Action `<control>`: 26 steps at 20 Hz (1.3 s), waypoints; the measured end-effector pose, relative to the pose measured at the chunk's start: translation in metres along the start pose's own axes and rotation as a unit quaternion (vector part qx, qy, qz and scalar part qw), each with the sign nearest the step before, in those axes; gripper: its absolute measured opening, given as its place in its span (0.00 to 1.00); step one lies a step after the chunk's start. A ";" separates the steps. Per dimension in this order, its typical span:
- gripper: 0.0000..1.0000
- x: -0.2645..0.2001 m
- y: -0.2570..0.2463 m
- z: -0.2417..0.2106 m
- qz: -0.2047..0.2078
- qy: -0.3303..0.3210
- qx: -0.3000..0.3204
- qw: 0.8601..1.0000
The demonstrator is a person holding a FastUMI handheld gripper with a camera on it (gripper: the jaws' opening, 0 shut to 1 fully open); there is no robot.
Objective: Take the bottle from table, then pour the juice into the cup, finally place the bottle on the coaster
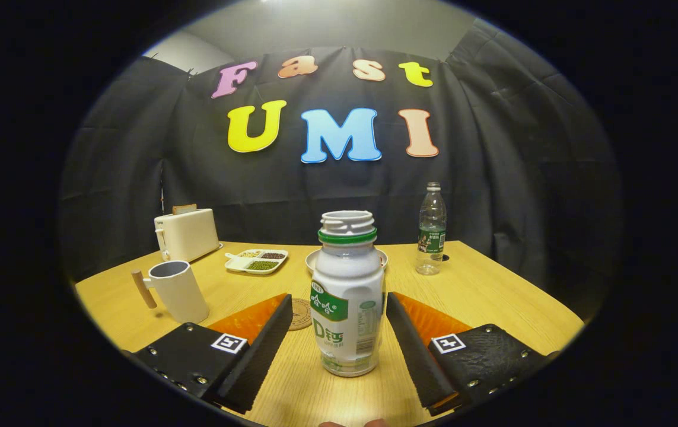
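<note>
Gripper view | bottle (347,296) upright on table (493,296), uncapped, between spread fingers, touching neither | gripper (339,332) open | coaster (301,314) just left of bottle, behind left finger | cup (177,290) farther left, wooden handle | toaster (187,233), divided tray (256,261), plate (315,258), water bottle (432,230) at far side

Counted on the wooden table (493,296): two bottles, one white juice bottle (347,296) without cap and one clear water bottle (432,228). One white cup (177,290) with wooden handle. One round coaster (301,313). One toaster (187,233). One divided tray (257,261) of beans, three compartments seen. One plate (313,260), partly hidden. One gripper (339,332), two fingers spread apart.
</note>
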State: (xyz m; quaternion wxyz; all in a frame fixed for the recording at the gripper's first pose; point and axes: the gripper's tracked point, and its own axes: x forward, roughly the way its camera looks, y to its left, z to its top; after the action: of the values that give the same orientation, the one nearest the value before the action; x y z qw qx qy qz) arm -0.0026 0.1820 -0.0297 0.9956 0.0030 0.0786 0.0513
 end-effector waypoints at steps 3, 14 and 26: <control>0.97 0.016 -0.001 -0.005 -0.007 0.005 0.005 1.000; 0.74 0.033 -0.009 -0.011 -0.027 0.027 -0.030 0.999; 0.74 0.022 0.017 0.023 -0.006 0.036 -0.189 0.981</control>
State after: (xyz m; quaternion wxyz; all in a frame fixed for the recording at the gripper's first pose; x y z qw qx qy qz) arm 0.0213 0.2011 -0.0098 0.9750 -0.1878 0.1032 0.0590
